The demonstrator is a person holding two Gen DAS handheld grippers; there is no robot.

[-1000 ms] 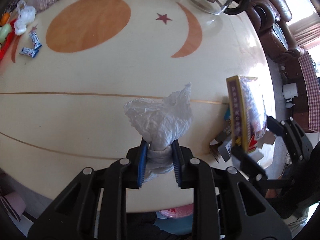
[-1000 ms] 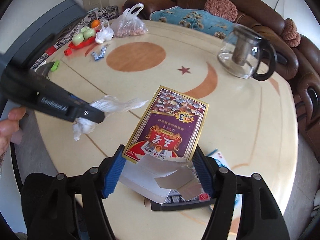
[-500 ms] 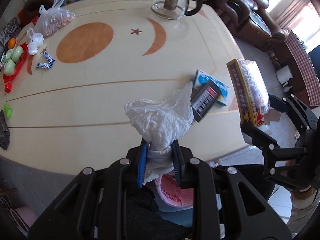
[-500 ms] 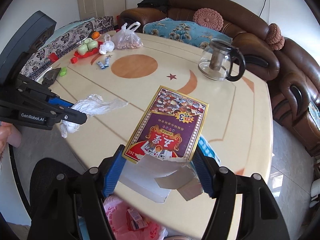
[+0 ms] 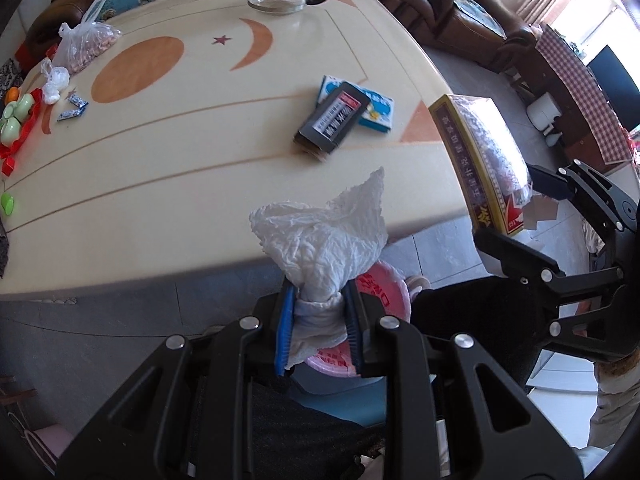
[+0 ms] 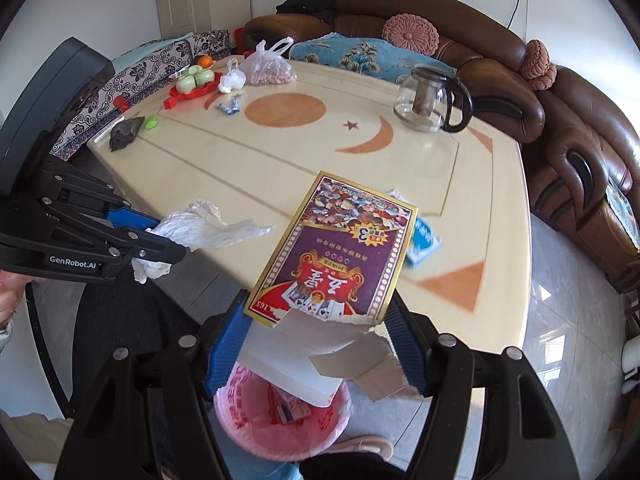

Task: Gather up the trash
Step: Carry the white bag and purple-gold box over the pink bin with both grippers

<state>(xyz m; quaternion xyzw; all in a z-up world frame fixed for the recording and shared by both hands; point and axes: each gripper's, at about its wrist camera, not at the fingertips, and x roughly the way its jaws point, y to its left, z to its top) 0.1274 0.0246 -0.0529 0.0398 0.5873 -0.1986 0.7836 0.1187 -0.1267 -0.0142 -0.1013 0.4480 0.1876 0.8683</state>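
Both pcs of trash held over the bin, drop pending.
L to R: crumpled tissue (image 5: 320, 240) is clamped in left gripper (image 5: 319, 330); pink-lined bin (image 6: 280, 420) is seen on the floor just off the worktop (image 6: 320, 152) edge, directly below; torn card box (image 6: 336, 256), long axis fwd, is pinched in right gripper (image 6: 316, 344), prob. nearer the bin.

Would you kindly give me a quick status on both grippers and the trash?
Left gripper shut on tissue, right gripper shut on torn card box. Both held off the table edge, above the pink-lined bin. Nothing blocking the bin.
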